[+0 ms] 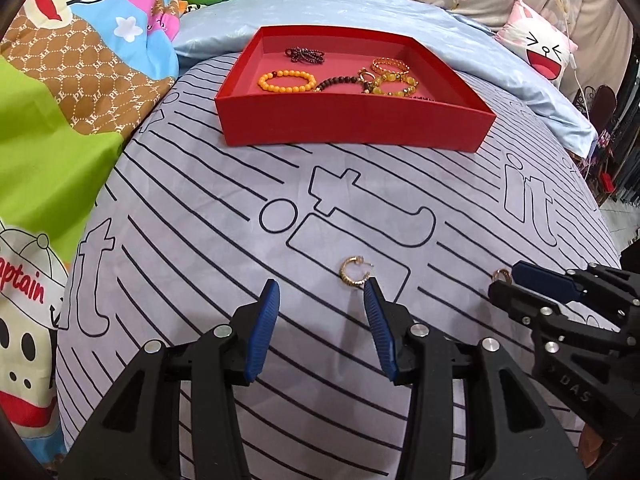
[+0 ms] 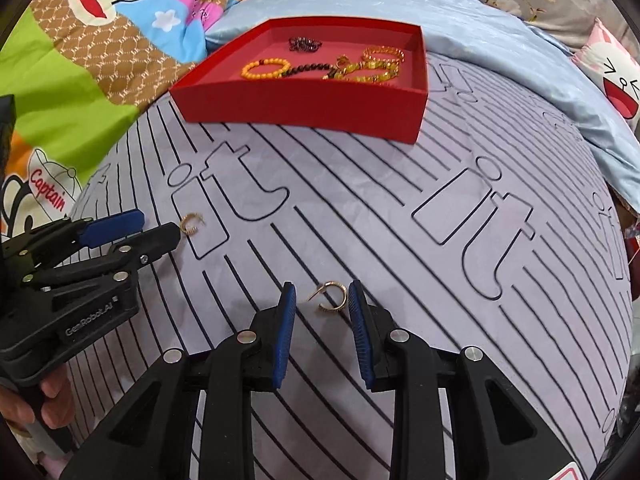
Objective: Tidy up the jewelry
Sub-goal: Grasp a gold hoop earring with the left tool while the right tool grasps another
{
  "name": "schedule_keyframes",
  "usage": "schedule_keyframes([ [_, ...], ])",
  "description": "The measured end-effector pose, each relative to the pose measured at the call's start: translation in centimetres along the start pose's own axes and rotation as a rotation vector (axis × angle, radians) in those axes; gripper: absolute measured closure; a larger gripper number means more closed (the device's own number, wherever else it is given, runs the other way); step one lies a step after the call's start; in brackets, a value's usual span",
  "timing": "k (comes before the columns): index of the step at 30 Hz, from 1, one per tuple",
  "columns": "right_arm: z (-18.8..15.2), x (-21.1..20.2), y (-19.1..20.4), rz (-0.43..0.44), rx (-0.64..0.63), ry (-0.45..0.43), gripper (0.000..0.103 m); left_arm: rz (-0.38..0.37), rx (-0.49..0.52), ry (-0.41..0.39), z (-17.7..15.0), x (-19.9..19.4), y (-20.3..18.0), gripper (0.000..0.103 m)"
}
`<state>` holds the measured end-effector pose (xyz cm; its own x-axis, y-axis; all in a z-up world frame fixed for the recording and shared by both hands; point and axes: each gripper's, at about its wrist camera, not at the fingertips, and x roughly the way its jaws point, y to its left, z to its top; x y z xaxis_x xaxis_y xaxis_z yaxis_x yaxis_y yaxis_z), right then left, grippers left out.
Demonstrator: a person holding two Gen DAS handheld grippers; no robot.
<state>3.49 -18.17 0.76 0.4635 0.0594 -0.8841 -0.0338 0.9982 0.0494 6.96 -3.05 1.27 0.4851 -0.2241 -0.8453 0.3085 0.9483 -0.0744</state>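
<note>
1. The red tray [image 1: 352, 124] is sitting on the striped bed sheet [image 1: 208, 208], holding beaded bracelets [image 1: 286, 81].
2. The left hand-held gripper [image 1: 322, 294] is gaping wide, 1 gold hoop earring [image 1: 352, 273] lying near the tray, just off its right fingertip.
3. The right hand-held gripper [image 2: 322, 300] is straddling the other gold earring [image 2: 331, 295], open.

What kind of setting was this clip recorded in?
Most likely a bedroom, on a bed: the red tray sits on a striped bedsheet, with a cartoon quilt and a pale blue pillow behind it.
</note>
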Motion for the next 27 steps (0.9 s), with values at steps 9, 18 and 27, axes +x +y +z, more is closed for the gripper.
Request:
schedule_keyframes([
  [9, 0.0, 0.4, -0.3, -0.018, 0.003, -0.008, 0.083, -0.006, -0.013, 0.009, -0.1, 0.4, 0.2, 0.061],
  [18, 0.2, 0.6, -0.3, -0.008, 0.007, -0.006, 0.083, -0.011, 0.005, 0.009, 0.4, 1.1, -0.5, 0.062],
  [27, 0.6, 0.8, -0.3, 0.006, 0.011, 0.000, 0.083, -0.020, 0.027, 0.003, 0.9, 1.5, -1.0, 0.081],
])
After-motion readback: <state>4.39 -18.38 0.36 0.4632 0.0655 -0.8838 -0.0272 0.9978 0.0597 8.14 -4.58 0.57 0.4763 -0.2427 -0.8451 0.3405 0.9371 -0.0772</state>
